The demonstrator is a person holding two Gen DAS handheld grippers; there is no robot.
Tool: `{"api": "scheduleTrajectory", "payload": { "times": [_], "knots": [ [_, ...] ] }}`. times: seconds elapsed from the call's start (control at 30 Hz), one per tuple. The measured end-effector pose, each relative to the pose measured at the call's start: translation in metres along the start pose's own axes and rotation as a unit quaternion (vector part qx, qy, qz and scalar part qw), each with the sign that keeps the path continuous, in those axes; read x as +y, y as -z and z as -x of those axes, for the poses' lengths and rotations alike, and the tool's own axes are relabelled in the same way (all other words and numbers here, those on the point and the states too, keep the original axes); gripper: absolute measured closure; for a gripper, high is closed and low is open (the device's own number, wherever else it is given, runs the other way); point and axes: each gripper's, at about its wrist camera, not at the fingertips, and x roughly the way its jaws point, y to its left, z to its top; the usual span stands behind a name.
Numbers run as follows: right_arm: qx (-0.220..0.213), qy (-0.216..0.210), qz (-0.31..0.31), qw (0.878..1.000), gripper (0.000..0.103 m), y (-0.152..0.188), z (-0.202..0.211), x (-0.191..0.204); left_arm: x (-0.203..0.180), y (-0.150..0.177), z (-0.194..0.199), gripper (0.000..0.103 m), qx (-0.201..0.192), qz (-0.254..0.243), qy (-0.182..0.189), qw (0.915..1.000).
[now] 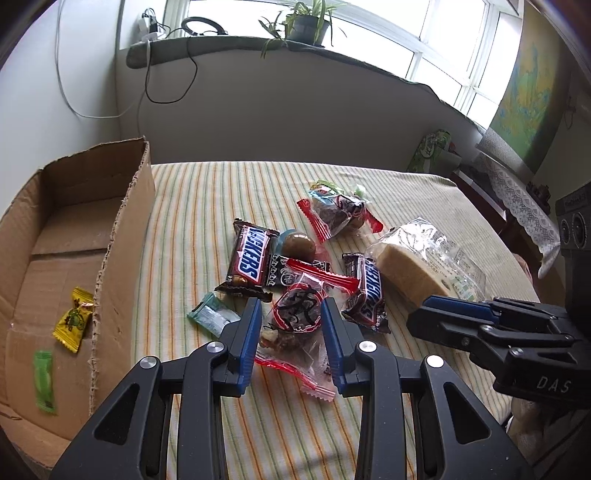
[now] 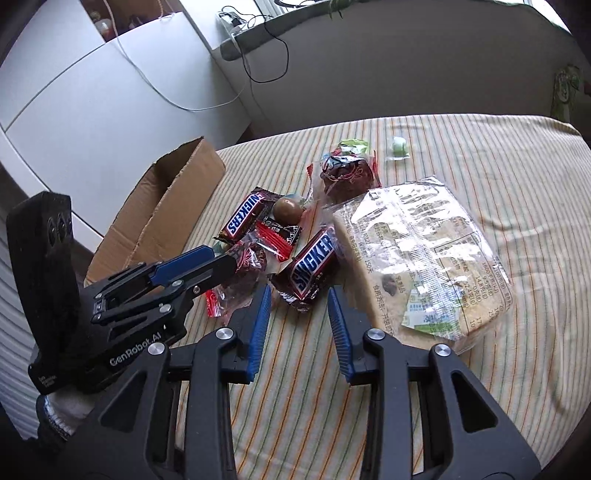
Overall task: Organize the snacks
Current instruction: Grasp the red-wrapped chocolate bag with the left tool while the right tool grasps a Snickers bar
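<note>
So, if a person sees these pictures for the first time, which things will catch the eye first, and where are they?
Probably the pile of wrapped snacks in the middle of the striped tablecloth, above all the two Snickers bars. At the pile's right side lies a big clear bag of cake. At the left stands an open cardboard box with a yellow candy and a green candy already inside.

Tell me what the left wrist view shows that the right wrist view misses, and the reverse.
Left wrist only: the inside of the cardboard box, holding a yellow candy and a green candy; a potted plant.
Right wrist only: a white cabinet; a small green sweet lying apart from the pile.
Both: two Snickers bars, the bread pack, the striped cloth.
</note>
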Motion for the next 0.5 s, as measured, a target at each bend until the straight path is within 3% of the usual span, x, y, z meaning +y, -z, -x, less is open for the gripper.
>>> {"api": "scheduleTrajectory", "payload": {
  "times": [0.2, 0.37, 0.5],
  "knots": [
    [0.01, 0.044, -0.028, 0.999, 0.069, -0.017, -0.016, -0.004, -0.001, -0.003, -0.009, 0.072, 0.003, -0.005, 0.007, 1.0],
    [0.024, 0.054, -0.051, 0.997, 0.069, -0.031, -0.032, -0.005, -0.003, -0.001, -0.01, 0.072, 0.007, -0.016, 0.016, 0.9997],
    [0.035, 0.071, -0.036, 0.996, 0.069, -0.037, -0.046, 0.001, -0.006, 0.003, -0.012, 0.072, 0.013, -0.032, 0.015, 0.9993]
  ]
}}
